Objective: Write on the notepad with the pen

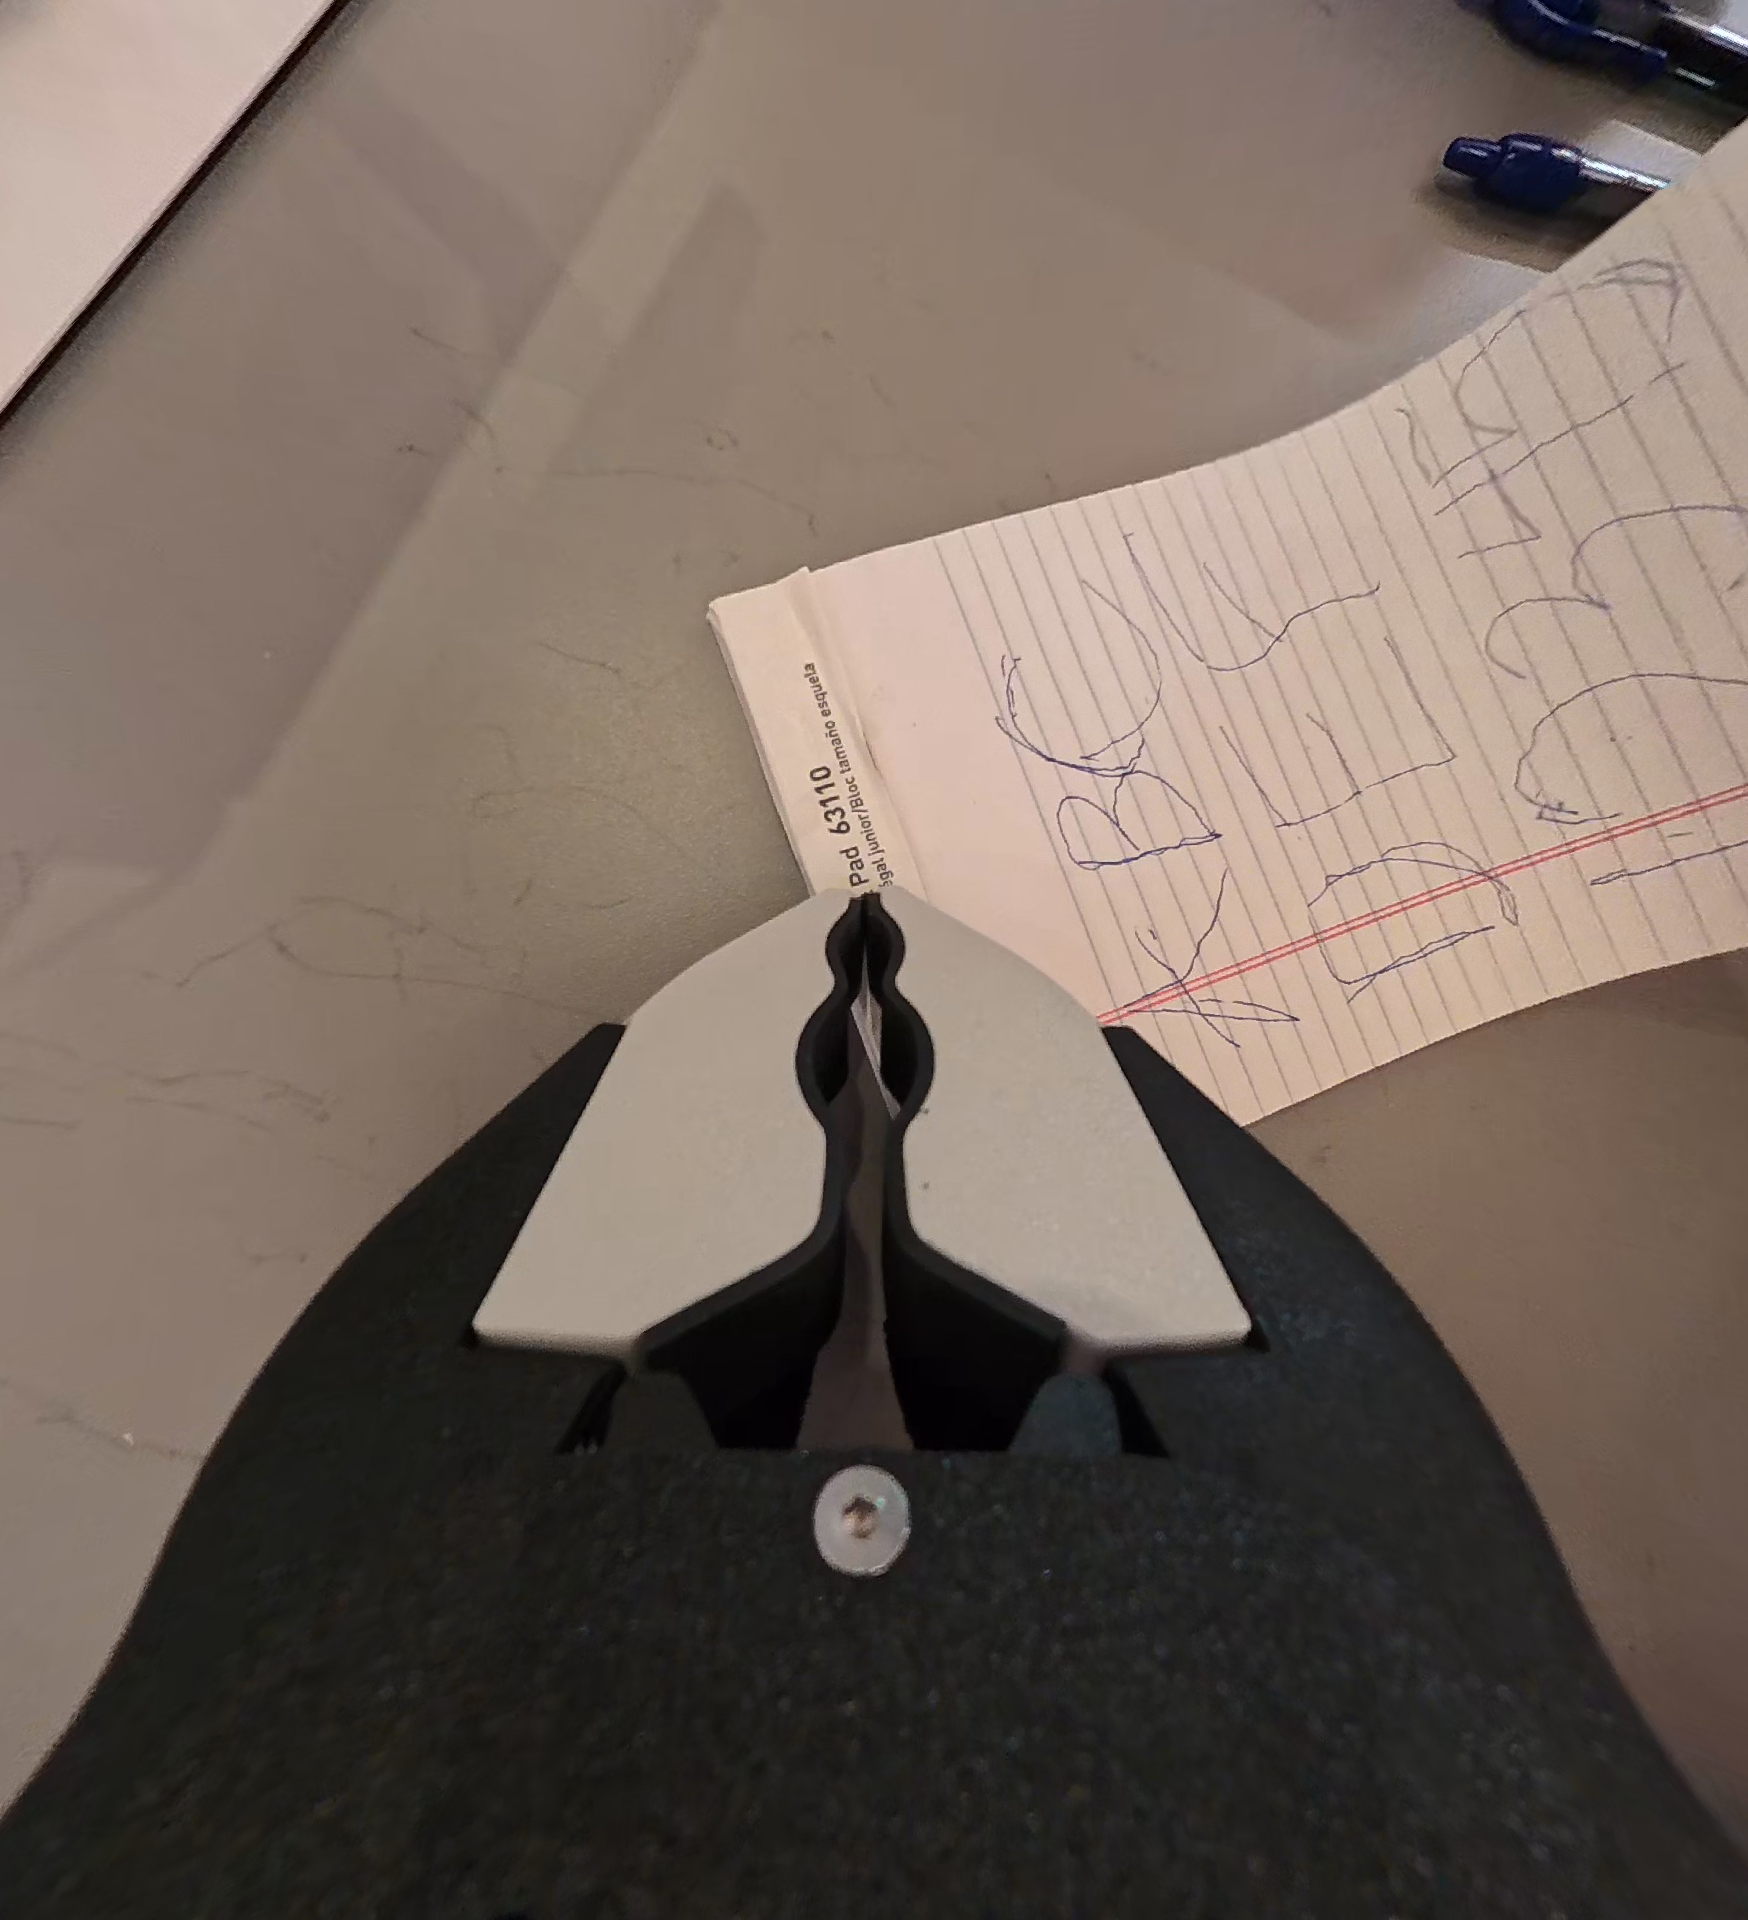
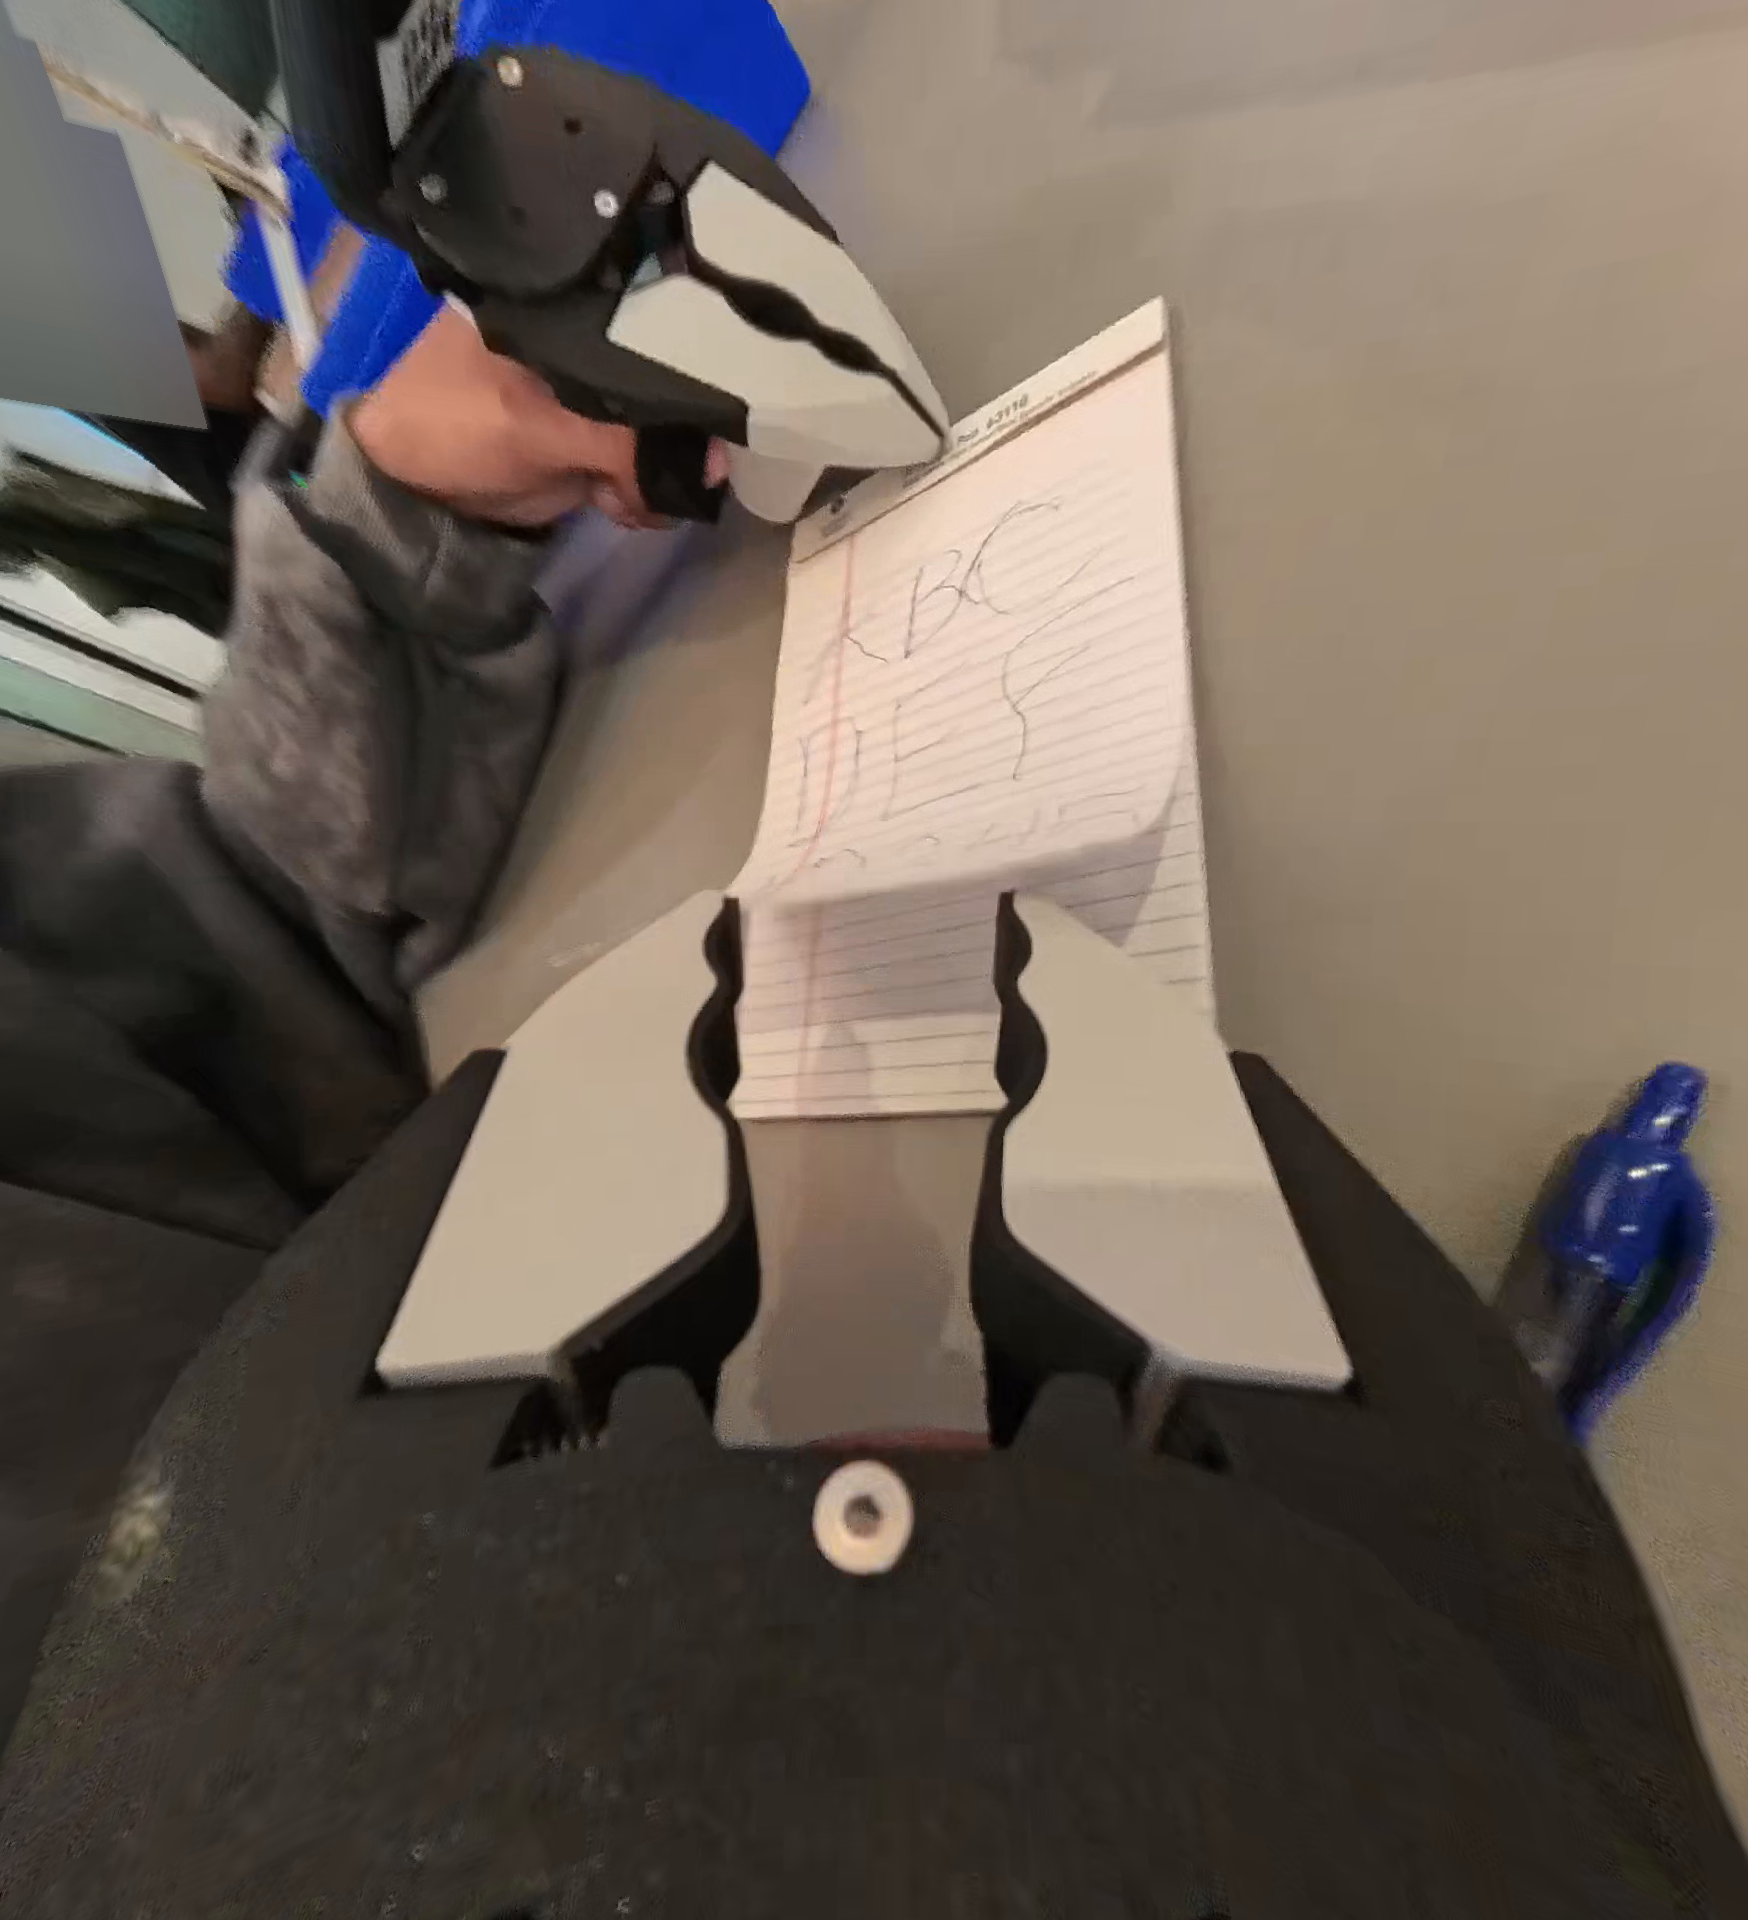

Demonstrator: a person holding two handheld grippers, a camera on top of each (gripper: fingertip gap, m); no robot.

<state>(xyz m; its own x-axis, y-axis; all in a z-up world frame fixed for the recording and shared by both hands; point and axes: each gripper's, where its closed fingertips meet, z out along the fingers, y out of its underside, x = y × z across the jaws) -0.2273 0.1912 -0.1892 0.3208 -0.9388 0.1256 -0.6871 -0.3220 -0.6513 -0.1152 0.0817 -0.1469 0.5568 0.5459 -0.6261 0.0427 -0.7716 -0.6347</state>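
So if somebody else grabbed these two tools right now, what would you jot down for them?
Left hand-held gripper: shut, pinching the notepad's bound top edge.
Right hand-held gripper: open, empty, at the pad's bottom end.
Top sheet: scribbled in blue ink, curling up off a clean page.
Blue pens lie on the table beside the pad, unheld.
Left to do: pick up a pen, write.

A grey surface [image 1: 330,727], marked with faint pen scratches, is seen; a white board [image 1: 49,208] is laid at its corner.
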